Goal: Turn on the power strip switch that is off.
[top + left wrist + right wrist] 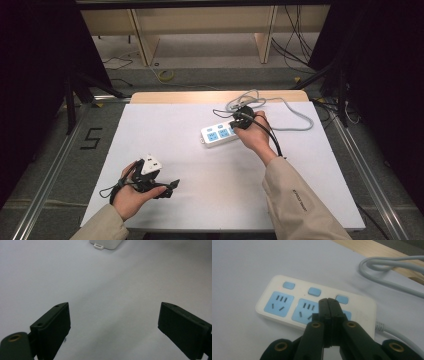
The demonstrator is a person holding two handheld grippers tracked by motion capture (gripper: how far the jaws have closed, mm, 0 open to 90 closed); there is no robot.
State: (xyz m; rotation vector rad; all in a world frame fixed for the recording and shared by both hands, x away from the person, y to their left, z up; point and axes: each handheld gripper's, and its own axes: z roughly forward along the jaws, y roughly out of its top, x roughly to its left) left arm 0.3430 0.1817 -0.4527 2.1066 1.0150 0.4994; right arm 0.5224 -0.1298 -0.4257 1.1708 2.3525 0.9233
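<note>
Nearest to the person, the left gripper [150, 177] rests low over the white table sheet [165, 145] at its front left, held in the left hand [131, 196]; in the left gripper view its two black jaws stand wide apart with nothing but bare sheet between them. Farther out, toward the middle right, lies the white power strip [219, 134] with blue sockets (three in a row, each with a small blue button [314, 291] beside it). The right gripper [328, 305] hangs just above the strip, its jaws pressed flat together, holding nothing, tips over the strip near its middle button. Beyond, the strip's grey cable [295, 112] loops near the table's wooden far edge [200, 96].
</note>
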